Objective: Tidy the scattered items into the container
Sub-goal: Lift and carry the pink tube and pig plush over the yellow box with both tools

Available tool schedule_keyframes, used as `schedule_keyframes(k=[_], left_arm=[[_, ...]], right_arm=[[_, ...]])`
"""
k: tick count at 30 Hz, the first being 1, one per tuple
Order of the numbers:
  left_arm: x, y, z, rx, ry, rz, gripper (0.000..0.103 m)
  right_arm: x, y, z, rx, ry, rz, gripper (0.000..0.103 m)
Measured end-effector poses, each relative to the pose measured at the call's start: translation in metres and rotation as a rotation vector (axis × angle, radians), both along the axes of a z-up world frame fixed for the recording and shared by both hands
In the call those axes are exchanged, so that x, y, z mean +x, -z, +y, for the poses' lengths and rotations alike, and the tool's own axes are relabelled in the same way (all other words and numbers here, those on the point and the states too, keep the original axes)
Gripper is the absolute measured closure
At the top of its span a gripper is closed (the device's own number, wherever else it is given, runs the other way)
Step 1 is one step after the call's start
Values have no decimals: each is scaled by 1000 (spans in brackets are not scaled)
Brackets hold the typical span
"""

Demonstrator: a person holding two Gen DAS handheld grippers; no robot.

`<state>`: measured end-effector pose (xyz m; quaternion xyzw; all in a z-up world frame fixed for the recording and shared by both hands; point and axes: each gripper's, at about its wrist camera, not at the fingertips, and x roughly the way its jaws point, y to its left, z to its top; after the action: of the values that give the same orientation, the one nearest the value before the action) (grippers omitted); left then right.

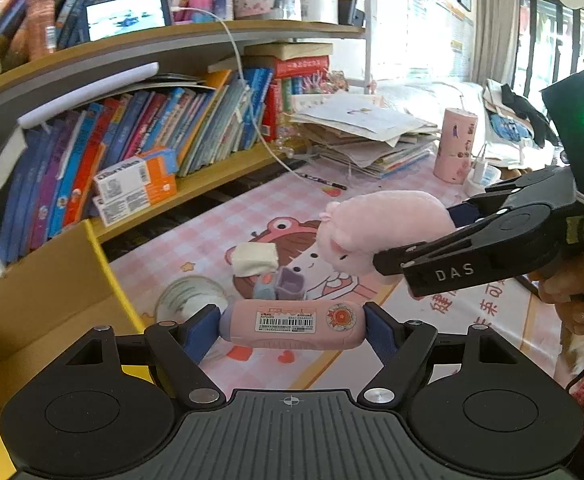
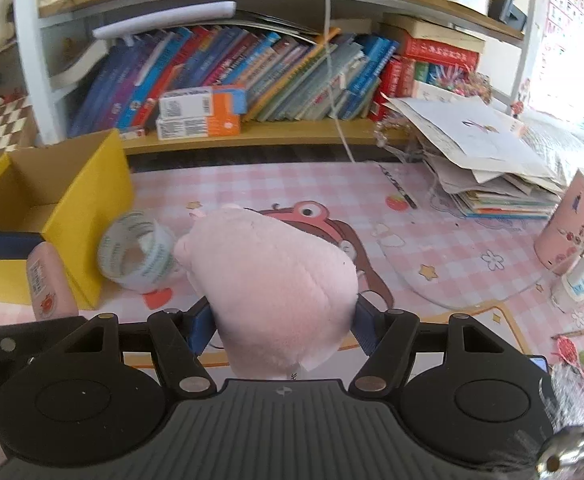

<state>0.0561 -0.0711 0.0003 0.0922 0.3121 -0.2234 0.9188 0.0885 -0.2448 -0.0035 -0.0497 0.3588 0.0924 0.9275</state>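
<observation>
My left gripper [image 1: 289,326] is shut on a pink pencil case [image 1: 292,324] with a barcode label, held lengthwise between the blue pads above the desk. It also shows at the left edge of the right wrist view [image 2: 49,280]. My right gripper [image 2: 279,326] is shut on a pink plush pig [image 2: 267,280]; in the left wrist view the pig [image 1: 380,232] hangs at the right. The yellow cardboard box [image 2: 87,216] stands open at the left, also seen in the left wrist view [image 1: 43,292]. A tape roll [image 2: 137,250], a white cloth [image 1: 253,258] and a purple toy [image 1: 285,282] lie on the mat.
A bookshelf [image 2: 251,80] full of books runs along the back. A stack of papers [image 2: 488,168] and a pink cup [image 2: 572,224] sit at the right. A white cable [image 2: 336,80] hangs down from the upper shelf. The desk has a pink checked mat [image 2: 452,248].
</observation>
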Motion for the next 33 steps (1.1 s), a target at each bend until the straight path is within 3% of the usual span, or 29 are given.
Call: schedule_keyframes(k=[13,33], left_arm=[[-23,-9,35,-10,-102,-4,25],[-37,-35,86,-27,-265,-94,25]], right_arm=[[-12,-14,29,19,-128,-31,38],[-15,-40,87,9,-353,-92,37]])
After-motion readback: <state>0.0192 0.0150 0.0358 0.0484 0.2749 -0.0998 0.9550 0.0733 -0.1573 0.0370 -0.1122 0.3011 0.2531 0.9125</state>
